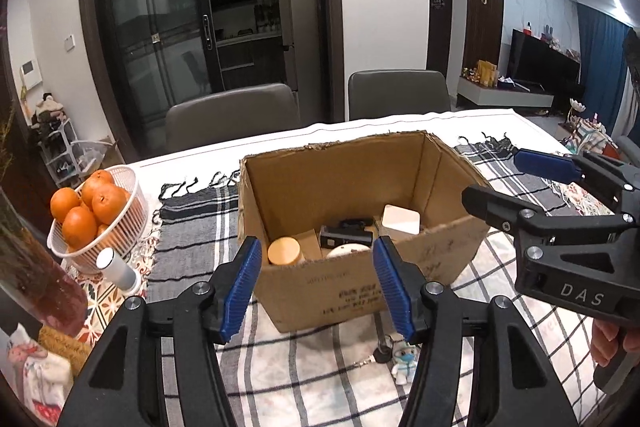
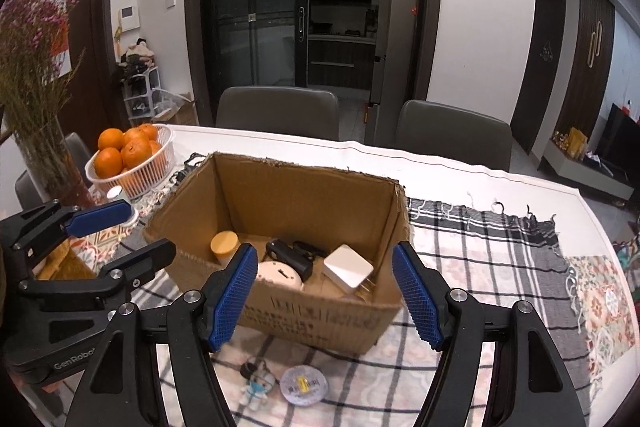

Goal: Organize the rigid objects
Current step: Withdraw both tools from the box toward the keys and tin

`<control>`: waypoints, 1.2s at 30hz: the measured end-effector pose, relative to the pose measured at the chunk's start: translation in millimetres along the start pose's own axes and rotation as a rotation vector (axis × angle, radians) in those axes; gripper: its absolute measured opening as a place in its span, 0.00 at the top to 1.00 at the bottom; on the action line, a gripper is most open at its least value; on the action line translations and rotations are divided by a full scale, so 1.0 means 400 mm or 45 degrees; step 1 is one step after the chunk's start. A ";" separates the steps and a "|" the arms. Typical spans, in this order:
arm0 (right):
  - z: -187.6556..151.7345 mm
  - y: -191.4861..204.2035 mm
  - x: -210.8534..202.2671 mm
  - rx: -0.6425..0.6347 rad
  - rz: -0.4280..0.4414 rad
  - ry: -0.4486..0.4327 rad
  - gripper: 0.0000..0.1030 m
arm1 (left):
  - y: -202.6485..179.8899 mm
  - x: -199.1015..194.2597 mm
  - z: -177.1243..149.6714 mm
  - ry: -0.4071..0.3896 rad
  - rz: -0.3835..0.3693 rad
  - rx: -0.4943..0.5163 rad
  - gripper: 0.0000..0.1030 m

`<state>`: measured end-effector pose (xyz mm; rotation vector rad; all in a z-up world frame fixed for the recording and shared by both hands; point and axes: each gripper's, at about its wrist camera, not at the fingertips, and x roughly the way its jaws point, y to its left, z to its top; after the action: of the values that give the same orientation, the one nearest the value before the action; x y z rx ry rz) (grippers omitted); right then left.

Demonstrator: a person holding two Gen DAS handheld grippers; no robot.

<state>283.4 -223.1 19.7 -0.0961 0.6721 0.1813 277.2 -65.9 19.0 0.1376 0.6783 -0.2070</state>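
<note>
Nearest the right claw [image 2: 325, 293], at about 6 o'clock low in its view, lie a small figurine keychain [image 2: 256, 383] and a round sealed cup [image 2: 303, 383] on the checked cloth [image 2: 480, 247] of the worktop [image 2: 460, 163], still outside the box. Both look like the next things to collect. The right claw stands roughly half open and holds nothing; the left claw [image 1: 316, 285] is likewise parted and empty. A good pick probably means dropping straight over one item, straddling it squarely, and closing gently so it does not skid on the cloth.

Beyond, at 12 o'clock, the cardboard box [image 2: 320, 311] already contains a yellow-lidded jar [image 2: 225, 243], a black device [image 2: 290, 257] and a white charger [image 2: 347, 269]. At 10 o'clock stands the basket of oranges [image 2: 132, 157].
</note>
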 end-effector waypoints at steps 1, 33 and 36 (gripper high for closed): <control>-0.005 -0.001 -0.005 -0.004 -0.003 -0.003 0.31 | -0.004 -0.005 -0.007 -0.001 0.002 -0.003 0.44; -0.191 0.018 -0.006 -0.191 0.144 0.137 0.32 | -0.121 0.018 -0.222 0.186 -0.130 0.033 0.45; -0.206 0.020 0.002 -0.210 0.159 0.160 0.32 | -0.131 0.031 -0.238 0.216 -0.139 0.033 0.45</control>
<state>232.0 -227.3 -45.2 -0.2254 0.7884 0.3533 216.6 -100.4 -65.1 0.1442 0.8527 -0.3117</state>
